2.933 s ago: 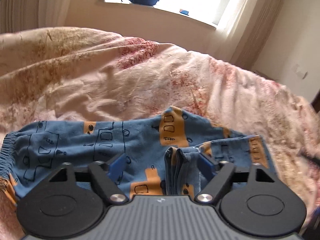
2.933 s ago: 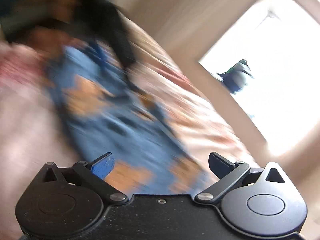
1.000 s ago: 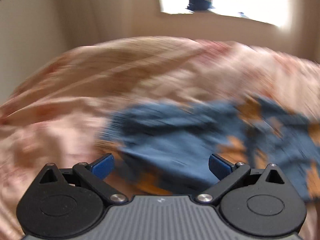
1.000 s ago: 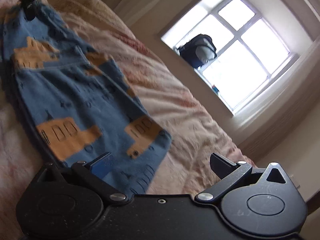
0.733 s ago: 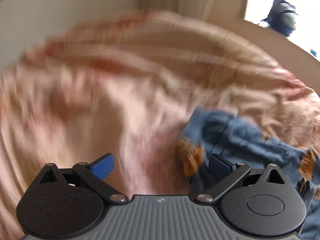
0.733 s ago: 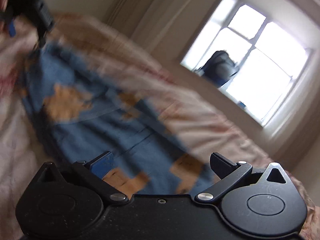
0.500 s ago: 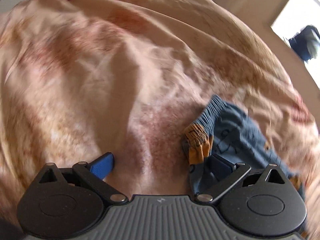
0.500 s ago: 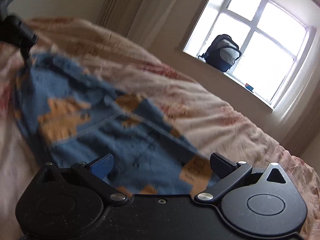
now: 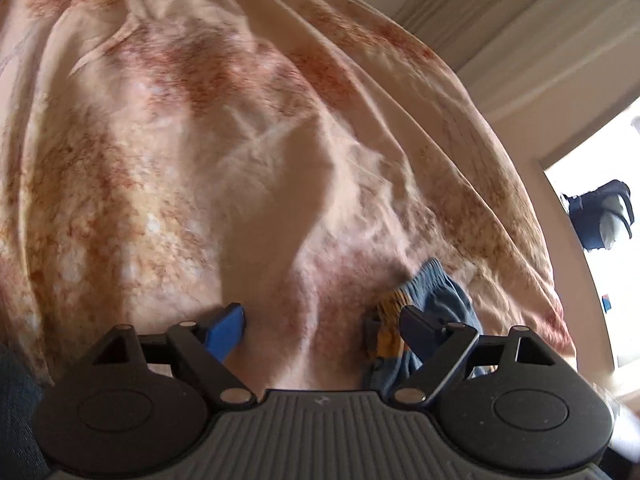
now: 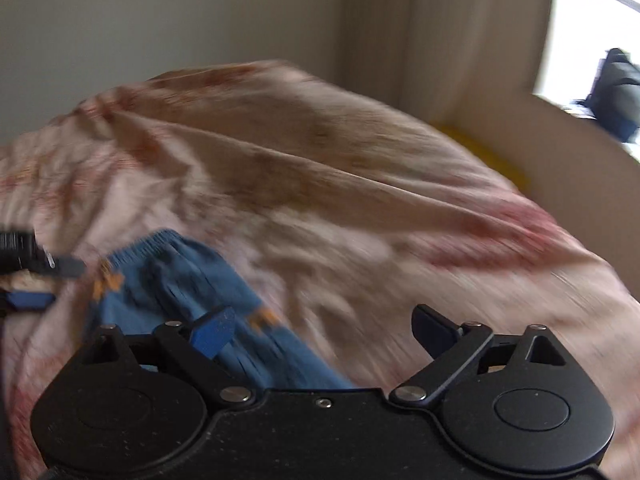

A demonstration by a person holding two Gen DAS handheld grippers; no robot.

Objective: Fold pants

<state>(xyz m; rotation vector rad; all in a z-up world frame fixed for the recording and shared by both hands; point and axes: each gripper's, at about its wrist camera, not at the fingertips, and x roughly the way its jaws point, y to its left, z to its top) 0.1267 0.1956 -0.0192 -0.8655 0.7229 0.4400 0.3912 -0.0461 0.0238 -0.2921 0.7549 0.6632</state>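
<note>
Blue pants with orange prints [image 10: 180, 280] lie on the bed, elastic waistband [image 9: 434, 280] at their near end. My left gripper [image 9: 320, 330] hovers low over the bedspread with its jaws closing. The waistband corner sits just inside its right finger [image 9: 416, 326], and the pads do not press on it. That left gripper [image 10: 44, 280] also shows at the left edge of the blurred right wrist view, beside the waistband. My right gripper [image 10: 322, 328] is above the pants with its jaws closing. The cloth passes under its left finger [image 10: 212, 330] and nothing is gripped.
A wrinkled pink and rust bedspread [image 9: 240, 140] covers the bed. Pale curtains [image 10: 440, 32] hang beside a bright window, with a dark backpack [image 9: 600, 216] on the sill. Something yellow [image 10: 480, 148] shows at the bed's far edge. A plain wall [image 10: 160, 12] stands behind.
The left gripper rolled and swung along the pants to the waistband end. The right gripper swept from the leg hems toward the waist. Both pairs of fingers stand slightly closer together.
</note>
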